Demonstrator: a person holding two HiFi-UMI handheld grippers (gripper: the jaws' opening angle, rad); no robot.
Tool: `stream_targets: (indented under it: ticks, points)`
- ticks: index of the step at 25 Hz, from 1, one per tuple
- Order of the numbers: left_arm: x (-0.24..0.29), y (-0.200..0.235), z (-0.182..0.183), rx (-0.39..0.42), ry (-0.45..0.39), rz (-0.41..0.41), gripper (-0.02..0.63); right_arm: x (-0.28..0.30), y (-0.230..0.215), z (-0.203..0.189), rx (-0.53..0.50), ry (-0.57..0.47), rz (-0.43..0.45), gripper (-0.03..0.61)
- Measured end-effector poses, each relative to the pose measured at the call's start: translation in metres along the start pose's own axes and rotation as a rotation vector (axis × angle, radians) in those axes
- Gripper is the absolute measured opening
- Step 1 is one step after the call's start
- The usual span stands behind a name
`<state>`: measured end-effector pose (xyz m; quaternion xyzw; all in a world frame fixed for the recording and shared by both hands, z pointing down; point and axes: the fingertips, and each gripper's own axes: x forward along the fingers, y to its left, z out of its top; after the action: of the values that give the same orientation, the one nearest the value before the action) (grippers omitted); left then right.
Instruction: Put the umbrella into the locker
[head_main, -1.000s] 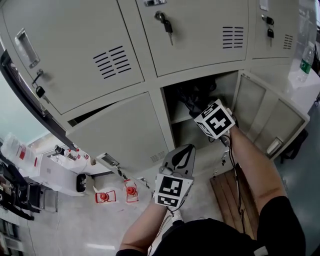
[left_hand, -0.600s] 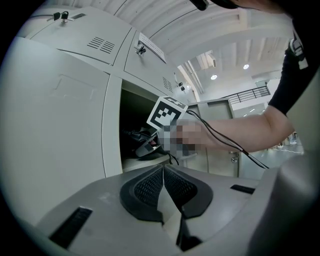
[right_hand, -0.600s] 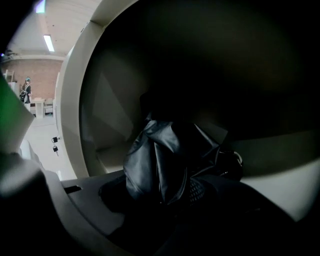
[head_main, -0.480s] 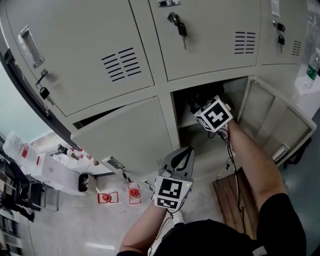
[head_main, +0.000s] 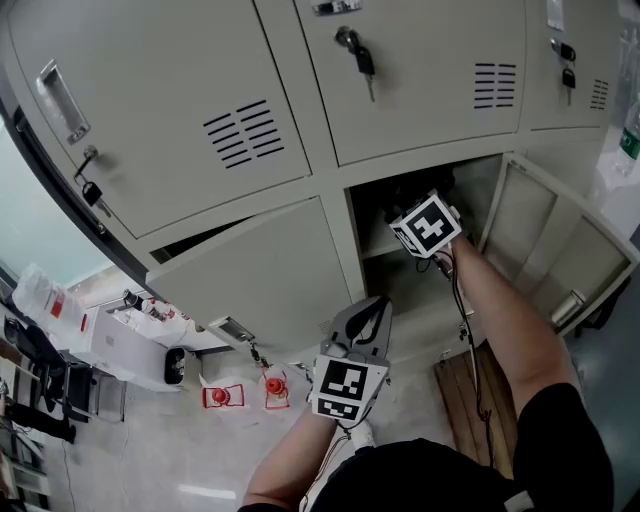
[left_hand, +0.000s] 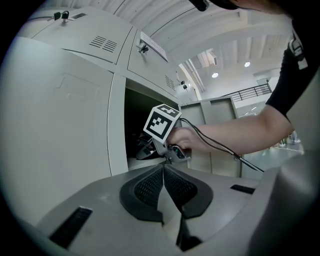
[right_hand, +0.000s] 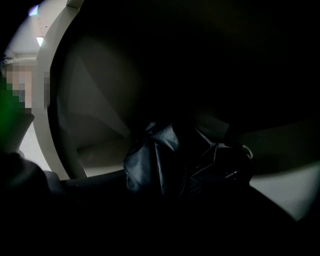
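Observation:
The black folded umbrella lies just inside the open lower locker compartment, over its shelf. In the right gripper view its dark fabric fills the gap between my jaws, and a ribbed pad presses against it. My right gripper reaches into the compartment's mouth, and only its marker cube shows from above. The left gripper view shows my right gripper from the side, with its tips in the dark opening. My left gripper hangs in front of the lockers, shut and empty; its pads meet.
The compartment's door stands swung open to the right. The lower door to the left is slightly ajar. Keys hang from the upper doors. On the floor are red items, white boxes and a wooden board.
My right gripper has moved a little further into the locker compartment with the umbrella. The left gripper has stayed where it was.

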<state>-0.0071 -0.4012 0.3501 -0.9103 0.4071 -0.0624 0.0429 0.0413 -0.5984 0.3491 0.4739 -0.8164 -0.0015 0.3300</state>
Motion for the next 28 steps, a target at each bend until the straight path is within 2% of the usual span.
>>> stream_targets:
  ticks: [11, 18, 22, 24, 28]
  points:
    - [0.0053, -0.0022, -0.0017, -0.018, -0.006, -0.006, 0.020, 0.0071, -0.0029, -0.0007, -0.012, 0.041, 0.034, 0.275]
    - [0.0079, -0.0043, -0.0008, -0.016, -0.006, -0.008, 0.020, 0.0072, -0.0064, -0.0026, 0.010, 0.036, 0.032, 0.307]
    - [0.0074, -0.0038, -0.0021, -0.020, -0.003, -0.005, 0.020, 0.0068, -0.0088, -0.0015, -0.008, 0.034, 0.020, 0.325]
    - [0.0074, -0.0039, -0.0030, -0.022, -0.002, -0.005, 0.020, 0.0054, -0.0101, -0.0006, -0.029, 0.032, 0.009, 0.354]
    - [0.0082, -0.0049, -0.0036, -0.024, -0.003, -0.008, 0.020, 0.0009, -0.0082, 0.0027, -0.033, -0.014, 0.008, 0.359]
